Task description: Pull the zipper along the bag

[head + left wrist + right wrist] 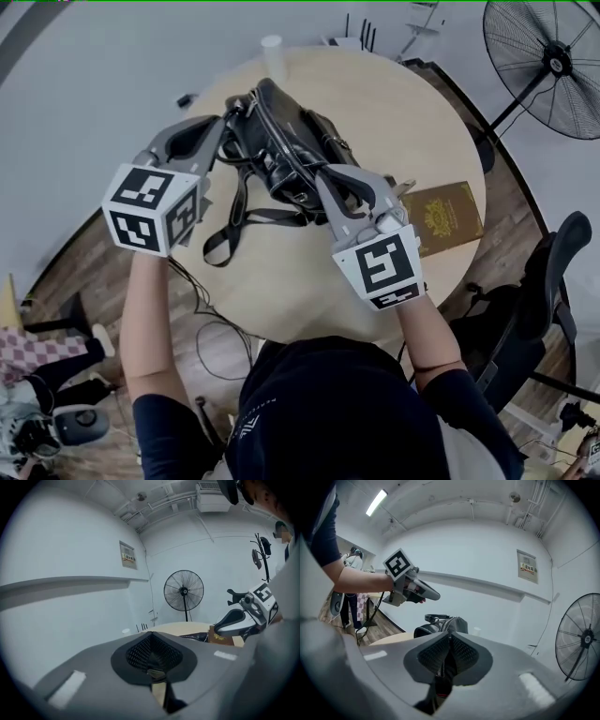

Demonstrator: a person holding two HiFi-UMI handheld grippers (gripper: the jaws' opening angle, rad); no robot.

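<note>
holding the bag [281, 141] taut against the pull is what this step turns on. it lies near the middle of the round desk [394, 112], with its loose strap [234, 220] trailing toward the near edge. the left tongs [153, 667] are pressed together on a small brass-coloured tab [156, 673], which i take to be the zipper pull, at the bag's left end. the right tongs [448, 658] are pressed together too, pinching the bag's edge on its near right side, where a line of zipper teeth [439, 667] runs up between the pads. the pull should go low and straight along the line of the teeth, not upward, or the whole bag will likely lift. the right side should anchor the fabric so the teeth lie flat and straight. the tab is small and could slip from the pads, so a slow, even draw seems wise.
</note>
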